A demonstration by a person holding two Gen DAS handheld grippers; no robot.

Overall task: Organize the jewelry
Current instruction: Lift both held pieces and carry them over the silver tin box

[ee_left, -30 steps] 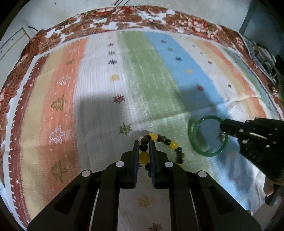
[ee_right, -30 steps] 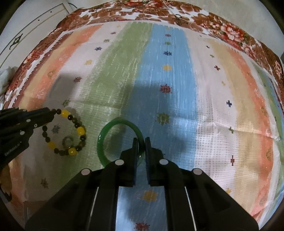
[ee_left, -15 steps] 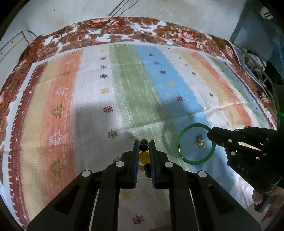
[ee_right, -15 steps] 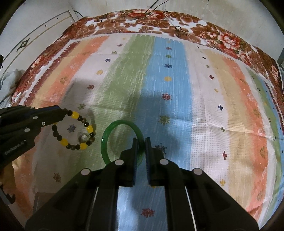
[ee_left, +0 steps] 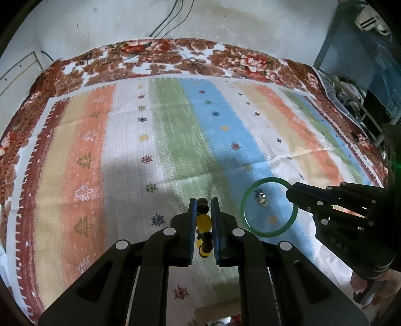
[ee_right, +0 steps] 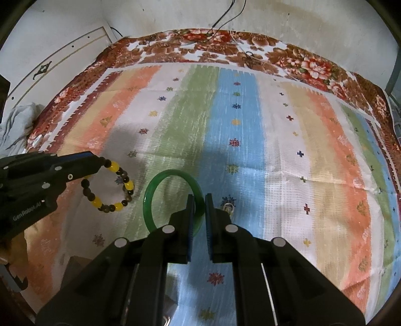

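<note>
While my left gripper [ee_left: 202,213] is clamping the beaded bracelet [ee_right: 110,186] and my right gripper [ee_right: 199,209] the green bangle [ee_right: 173,200], I'm needing a spot to set them down.

A striped cloth [ee_left: 175,140] with small star motifs lies over a red floral blanket [ee_right: 310,67]. A stained pale wall [ee_left: 225,22] rises behind, with dark cables [ee_right: 225,12] hanging down it.

glossy green bangle [ee_right: 173,198], woven cloth [ee_right: 275,155]
</note>
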